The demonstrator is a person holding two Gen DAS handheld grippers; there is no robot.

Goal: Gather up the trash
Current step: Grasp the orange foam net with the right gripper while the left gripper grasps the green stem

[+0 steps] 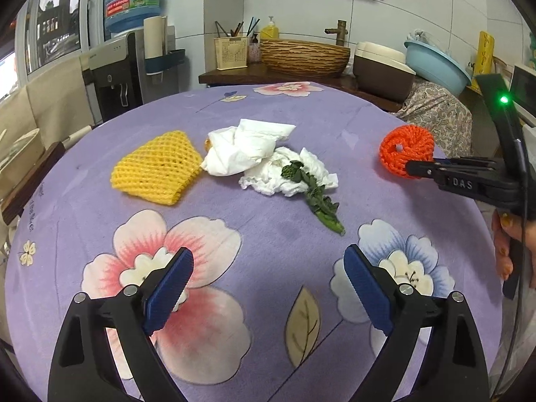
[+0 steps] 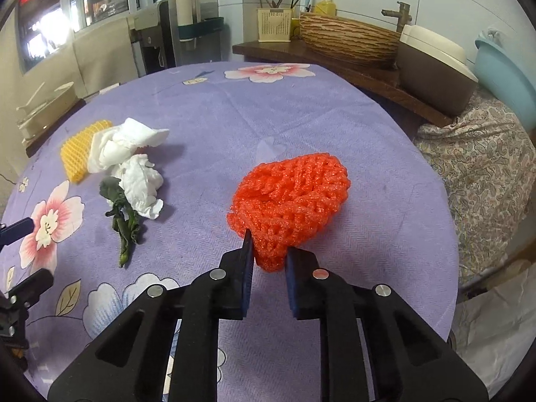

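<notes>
orange net (image 2: pixel 294 197): foam fruit net, crumpled, on the purple cloth at the right side of the table; near end pinched between the right tool's pads, the rest lies on the cloth; in the left wrist view (image 1: pixel 405 147) it shows a round hole in its face
right gripper (image 2: pixel 268 264): clenched on the orange net's near edge, pads pressing the foam from both sides; comes in from the right in the left wrist view (image 1: pixel 410 167), green light on its body
hand (image 1: pixel 509 244): a person's hand on the right tool's handle, only partly in view at the frame edge
left gripper (image 1: pixel 268 284): released, jaws wide apart, nothing between the blue pads; hangs above the flower print at the near side of the table
tissues (image 1: pixel 254 150): two crumpled white wads, touching each other, mid table, well apart from the orange net
green stalk (image 1: pixel 315 197): wilted vegetable stem, head lying on the nearer tissue wad, tail on the cloth pointing toward the near edge
yellow net (image 1: pixel 157 167): flat foam net, just left of the tissues, touching the farther wad
tablecloth (image 1: pixel 268 110): purple, large flower print, covers the round table
counter (image 2: pixel 351 67): wooden shelf behind the table, with a woven basin (image 2: pixel 348 40), pen holder (image 2: pixel 273 23), soap bottle (image 2: pixel 325 6)
water dispenser (image 1: pixel 114 73): far left, blue bottle on top
blue basin (image 1: pixel 439 63): far right, tilted, beside a brown and cream box (image 1: pixel 382 67)
</notes>
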